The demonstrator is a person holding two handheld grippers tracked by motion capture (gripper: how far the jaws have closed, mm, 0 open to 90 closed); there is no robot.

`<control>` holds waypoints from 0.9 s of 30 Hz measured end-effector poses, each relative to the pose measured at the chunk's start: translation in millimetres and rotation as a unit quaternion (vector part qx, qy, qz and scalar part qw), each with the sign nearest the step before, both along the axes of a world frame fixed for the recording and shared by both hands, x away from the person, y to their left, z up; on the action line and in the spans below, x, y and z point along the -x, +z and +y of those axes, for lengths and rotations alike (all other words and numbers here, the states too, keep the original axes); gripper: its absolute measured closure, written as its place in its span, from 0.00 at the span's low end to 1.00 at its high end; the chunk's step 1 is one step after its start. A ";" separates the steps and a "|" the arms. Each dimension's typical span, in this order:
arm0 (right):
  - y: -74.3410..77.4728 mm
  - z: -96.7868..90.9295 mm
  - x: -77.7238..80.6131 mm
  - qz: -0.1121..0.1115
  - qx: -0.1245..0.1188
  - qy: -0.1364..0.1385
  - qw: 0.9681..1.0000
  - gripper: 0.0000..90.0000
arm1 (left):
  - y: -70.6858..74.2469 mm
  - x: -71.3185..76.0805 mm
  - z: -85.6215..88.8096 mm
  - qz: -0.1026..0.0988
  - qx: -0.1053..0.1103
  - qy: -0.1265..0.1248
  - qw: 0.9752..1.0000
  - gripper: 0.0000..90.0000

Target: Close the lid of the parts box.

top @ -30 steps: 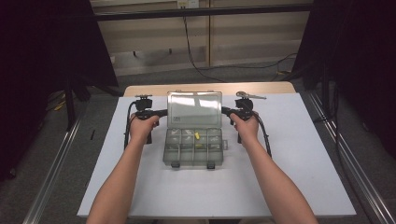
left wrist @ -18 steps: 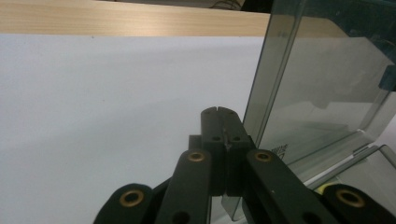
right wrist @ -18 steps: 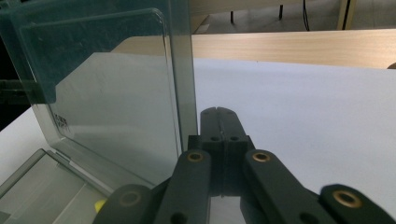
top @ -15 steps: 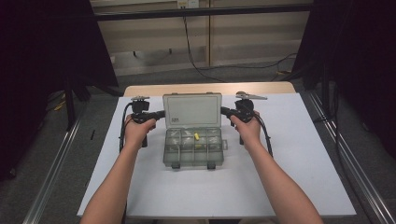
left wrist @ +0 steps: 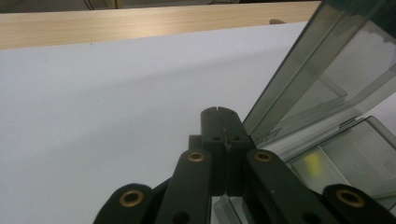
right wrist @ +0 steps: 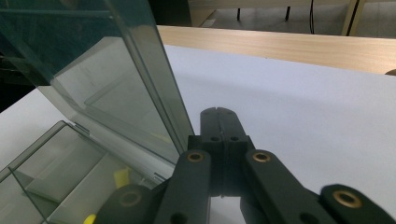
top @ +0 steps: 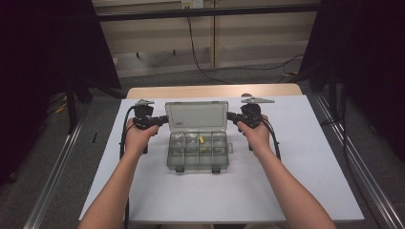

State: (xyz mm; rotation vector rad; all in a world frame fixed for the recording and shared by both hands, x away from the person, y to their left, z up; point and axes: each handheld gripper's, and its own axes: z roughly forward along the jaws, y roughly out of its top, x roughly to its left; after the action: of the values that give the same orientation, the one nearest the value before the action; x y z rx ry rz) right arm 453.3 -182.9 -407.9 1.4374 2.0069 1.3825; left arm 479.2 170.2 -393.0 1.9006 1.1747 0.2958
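Left tongs: my left gripper (top: 165, 118) is showing matte black jaws, flat and riveted with brass-coloured eyelets; they are pressing fully together with nothing between them, the tips lying against the left edge of the lid (top: 196, 116).
Right tongs: my right gripper (top: 230, 115) is looking the same, hard black plastic, jaws closed tight and empty, tips lying at the lid's right edge.
Lid: it is standing raised and tilting back, smoky clear plastic, smooth and glossy, rectangular with a stepped rim.
Box: the organiser box (top: 197, 150) is sitting near the middle of the table (top: 305, 157), slightly toward the far edge; its tray is the same grey-tinted plastic, split by thin walls into small compartments, two dark latches hanging at its near side.
Contents: small yellow pieces (top: 201, 140) are lying in the middle compartments.
Hands: my forearms are reaching in from the near edge, each hand (top: 136, 138) wrapping its grip, grippers pointing inward toward each other.
Surface: the table is wearing a plain white matte sheet, pale wood showing along the far edge.
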 end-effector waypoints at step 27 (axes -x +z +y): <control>-0.8 12.8 21.9 -0.007 0.012 0.054 0.998 0.99 | -0.8 19.9 0.9 -0.004 0.004 -0.036 0.999 1.00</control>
State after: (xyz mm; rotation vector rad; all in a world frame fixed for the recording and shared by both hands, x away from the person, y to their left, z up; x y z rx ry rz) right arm 431.5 -170.1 -408.7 1.3231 2.1126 1.4010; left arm 459.3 171.1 -393.8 1.9288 1.0981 0.2586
